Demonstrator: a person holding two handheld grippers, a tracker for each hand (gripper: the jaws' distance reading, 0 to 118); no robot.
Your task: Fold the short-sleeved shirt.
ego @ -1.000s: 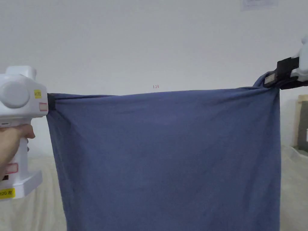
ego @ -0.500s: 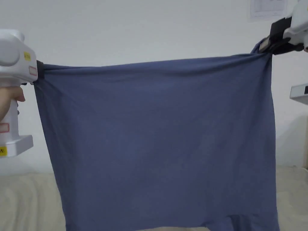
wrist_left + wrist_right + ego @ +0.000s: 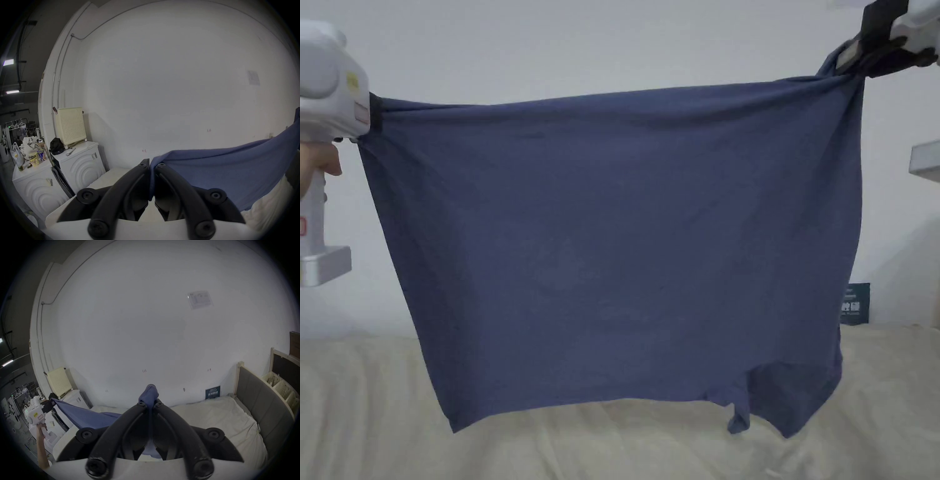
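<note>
Holding the shirt [image 3: 612, 250] taut between my left gripper [image 3: 151, 165] and right gripper [image 3: 151, 404], each clamped on a top corner, so it hangs flat for folding.

A bed [image 3: 612, 444] with a rumpled cream sheet [image 3: 211, 415] stands against the white wall [image 3: 612, 44].
</note>
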